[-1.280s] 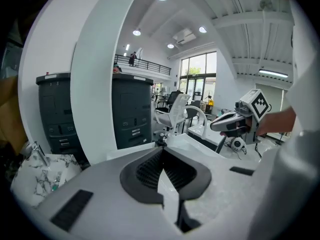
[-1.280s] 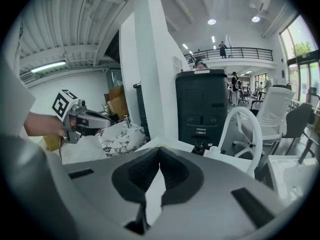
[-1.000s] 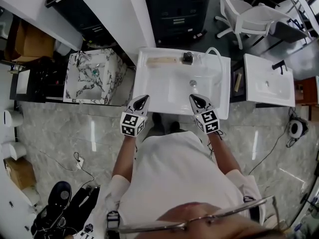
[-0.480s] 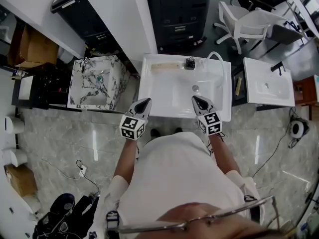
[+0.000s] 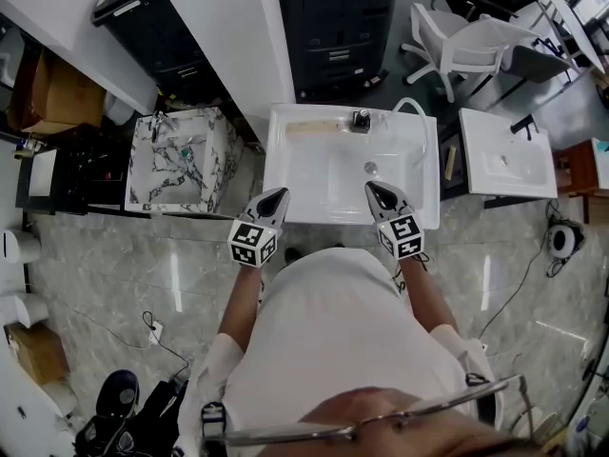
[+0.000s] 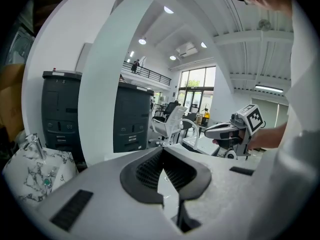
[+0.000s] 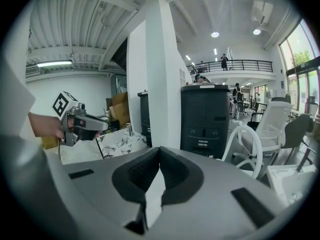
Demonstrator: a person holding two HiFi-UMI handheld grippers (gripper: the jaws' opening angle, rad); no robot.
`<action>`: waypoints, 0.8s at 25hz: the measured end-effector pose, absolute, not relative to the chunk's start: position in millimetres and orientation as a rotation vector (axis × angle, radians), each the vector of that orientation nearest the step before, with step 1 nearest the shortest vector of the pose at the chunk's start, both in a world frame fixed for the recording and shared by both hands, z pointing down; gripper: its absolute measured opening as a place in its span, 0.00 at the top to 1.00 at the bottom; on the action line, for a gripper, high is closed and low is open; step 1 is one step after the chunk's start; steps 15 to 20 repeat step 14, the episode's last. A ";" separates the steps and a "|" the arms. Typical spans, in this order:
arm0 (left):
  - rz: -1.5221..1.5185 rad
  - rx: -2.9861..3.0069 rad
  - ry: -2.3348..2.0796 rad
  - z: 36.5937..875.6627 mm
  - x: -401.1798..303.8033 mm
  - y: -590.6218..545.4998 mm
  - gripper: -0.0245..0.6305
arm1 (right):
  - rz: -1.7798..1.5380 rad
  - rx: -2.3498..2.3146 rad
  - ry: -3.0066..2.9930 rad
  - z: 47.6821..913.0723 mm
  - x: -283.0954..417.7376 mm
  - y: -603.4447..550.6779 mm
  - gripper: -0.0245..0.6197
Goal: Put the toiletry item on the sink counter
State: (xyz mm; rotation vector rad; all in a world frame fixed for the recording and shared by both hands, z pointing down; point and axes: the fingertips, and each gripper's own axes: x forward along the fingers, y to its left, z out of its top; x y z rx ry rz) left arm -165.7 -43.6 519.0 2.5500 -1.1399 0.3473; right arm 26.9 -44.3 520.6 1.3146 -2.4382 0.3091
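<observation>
As the toiletry item [image 5: 314,126] lies on the sink counter [image 5: 285,174] and the left gripper [image 5: 279,193] and right gripper [image 5: 370,188] are closed and empty, placement looks done.

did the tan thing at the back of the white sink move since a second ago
No. The tan item still lies on the back ledge of the white sink, just left of the black faucet.

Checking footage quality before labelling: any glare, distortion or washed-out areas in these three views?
Head view: light streaks glare on the glossy floor, the white sink is nearly washed out, edges bend. Left gripper view: fisheye, dark round border, bright windows. Right gripper view: same fisheye, ceiling lamps flare.
</observation>
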 end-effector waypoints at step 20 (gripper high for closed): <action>0.346 2.525 -1.143 525.6 -178.0 -39.6 0.96 | 0.320 1.319 -2.439 523.6 15.8 -41.9 0.95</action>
